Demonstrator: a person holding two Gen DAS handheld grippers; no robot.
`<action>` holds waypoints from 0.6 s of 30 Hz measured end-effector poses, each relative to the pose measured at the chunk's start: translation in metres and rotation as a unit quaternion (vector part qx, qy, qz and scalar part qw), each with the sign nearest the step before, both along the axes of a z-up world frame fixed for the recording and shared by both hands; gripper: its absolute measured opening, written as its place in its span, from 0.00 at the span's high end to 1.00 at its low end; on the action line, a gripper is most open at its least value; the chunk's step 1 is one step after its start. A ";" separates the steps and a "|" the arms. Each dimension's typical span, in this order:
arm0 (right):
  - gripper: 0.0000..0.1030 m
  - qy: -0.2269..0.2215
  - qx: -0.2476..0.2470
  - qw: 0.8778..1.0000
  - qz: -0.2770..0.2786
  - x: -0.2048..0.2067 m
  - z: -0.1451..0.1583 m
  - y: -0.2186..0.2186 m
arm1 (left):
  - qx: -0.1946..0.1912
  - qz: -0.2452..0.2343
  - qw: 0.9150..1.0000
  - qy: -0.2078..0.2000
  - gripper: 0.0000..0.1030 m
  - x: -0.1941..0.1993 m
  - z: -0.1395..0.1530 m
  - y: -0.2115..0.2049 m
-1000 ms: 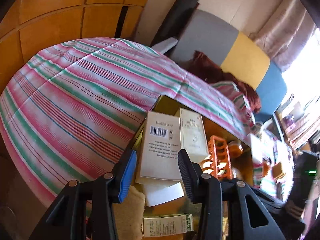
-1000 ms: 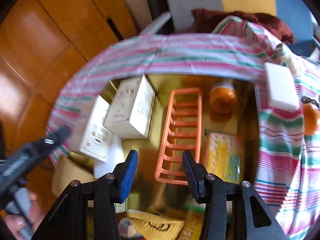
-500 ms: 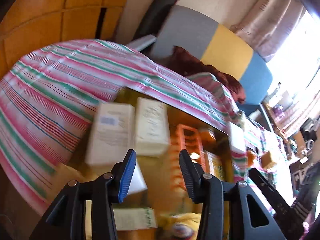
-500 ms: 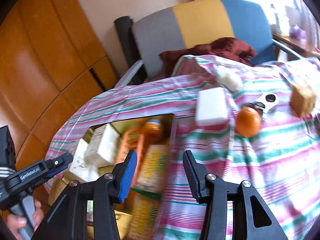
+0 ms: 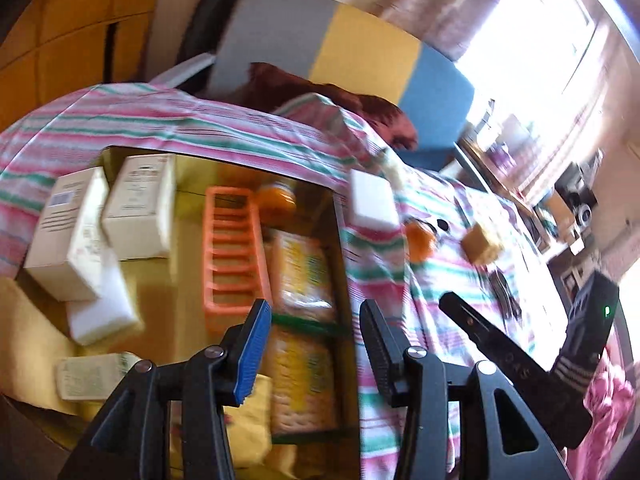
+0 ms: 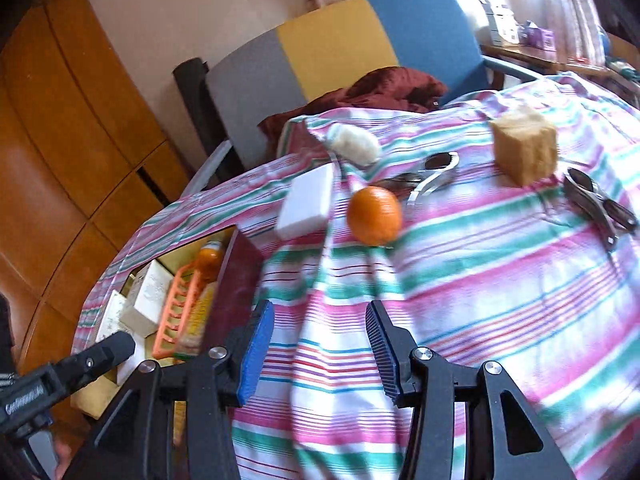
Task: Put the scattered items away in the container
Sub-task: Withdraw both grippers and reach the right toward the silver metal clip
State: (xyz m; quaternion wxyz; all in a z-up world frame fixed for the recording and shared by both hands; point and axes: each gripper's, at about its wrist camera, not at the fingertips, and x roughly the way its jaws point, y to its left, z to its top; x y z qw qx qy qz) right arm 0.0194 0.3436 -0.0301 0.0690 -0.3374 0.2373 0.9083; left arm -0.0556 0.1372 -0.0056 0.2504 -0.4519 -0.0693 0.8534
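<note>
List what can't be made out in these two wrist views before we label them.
- Print on the white cartons in the container: left wrist view, motion blur.
- Container's near end: left wrist view, behind the left gripper.
- Container's inside: right wrist view, mostly hidden by its own wall.
- Glasses by the orange: right wrist view, blurred, dark pair too.
- Shelf clutter by the window: left wrist view, glare, too small.
</note>
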 end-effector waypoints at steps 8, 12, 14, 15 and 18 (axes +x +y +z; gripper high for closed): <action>0.52 0.003 -0.009 0.999 -0.035 0.026 -0.008 0.035 | -0.026 -0.047 0.999 0.011 0.55 0.019 -0.001 0.041; 0.52 0.001 -0.004 0.999 -0.052 0.038 -0.012 0.056 | -0.033 -0.076 0.997 0.011 0.55 0.025 -0.006 0.064; 0.52 0.002 0.006 0.998 -0.064 0.044 -0.014 0.068 | -0.032 -0.089 0.995 0.010 0.55 0.028 -0.008 0.074; 0.52 0.004 0.013 0.997 -0.074 0.048 -0.014 0.076 | -0.030 -0.096 0.995 0.009 0.55 0.030 -0.009 0.079; 0.49 0.013 0.031 0.995 -0.098 0.059 -0.014 0.096 | -0.025 -0.117 0.993 0.011 0.54 0.034 -0.011 0.096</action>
